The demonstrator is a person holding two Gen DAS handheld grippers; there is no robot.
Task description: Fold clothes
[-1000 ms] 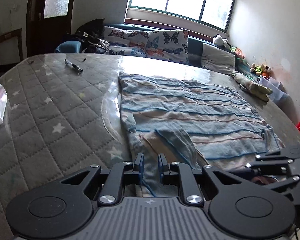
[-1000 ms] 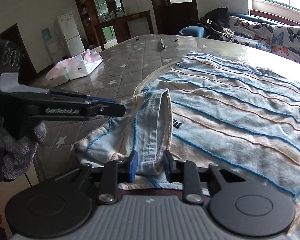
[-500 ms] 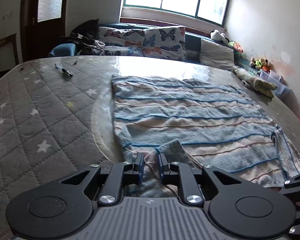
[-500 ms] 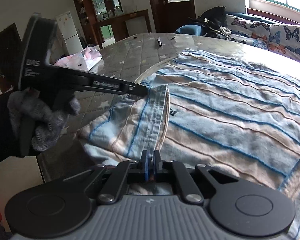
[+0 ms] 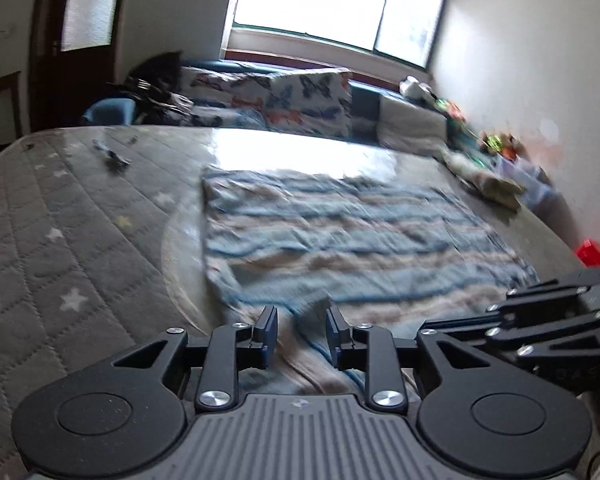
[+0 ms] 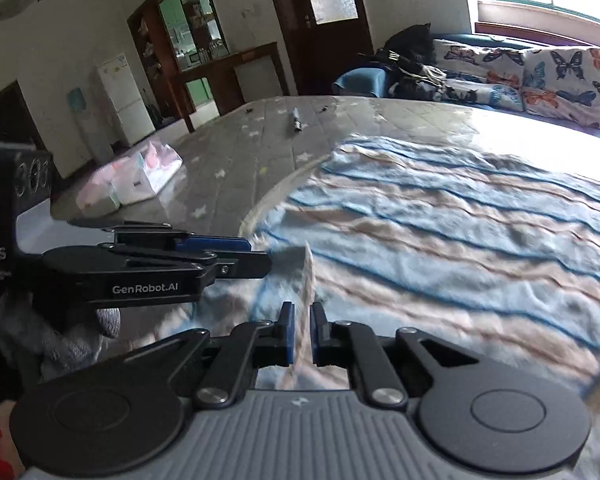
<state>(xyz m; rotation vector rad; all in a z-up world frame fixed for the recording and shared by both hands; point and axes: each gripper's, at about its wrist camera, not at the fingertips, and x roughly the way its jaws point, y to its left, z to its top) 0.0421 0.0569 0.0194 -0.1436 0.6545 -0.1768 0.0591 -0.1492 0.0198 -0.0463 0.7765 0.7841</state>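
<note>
Blue-padded jaws of the right gripper (image 6: 299, 334) stand nearly shut on a thin upright edge of the striped garment (image 6: 440, 240), the cloth rising as a narrow ridge between the pads toward 12 o'clock. At 9 o'clock in the right wrist view the left gripper (image 6: 256, 254) lies level, its tips touching or just beside the same ridge; whether they pinch it cannot be told from that side.

From the left wrist view the left gripper (image 5: 302, 332) shows its jaws parted by a clear gap, with a bunched fold of the garment (image 5: 340, 236) lying between and below them but not visibly clamped. The right gripper (image 5: 440, 324) enters at 3 o'clock, pointing across toward the same near hem.

Beyond both tools the garment spreads flat across the grey star-quilted table cover (image 5: 60, 240) toward 12 o'clock, its stripes running from 9 to 3 o'clock, its far edge near the window glare. Motion blur softens the fabric in both views.

The coming move appears to turn on this: both jaws sit at the near hem, close together, with the rest of the cloth lying straight ahead. The right gripper has the surer hold; the left would need to close before any lift carries the hem forward over the body.

A dark pen (image 6: 296, 120) lies well apart at 11 o'clock.
</note>
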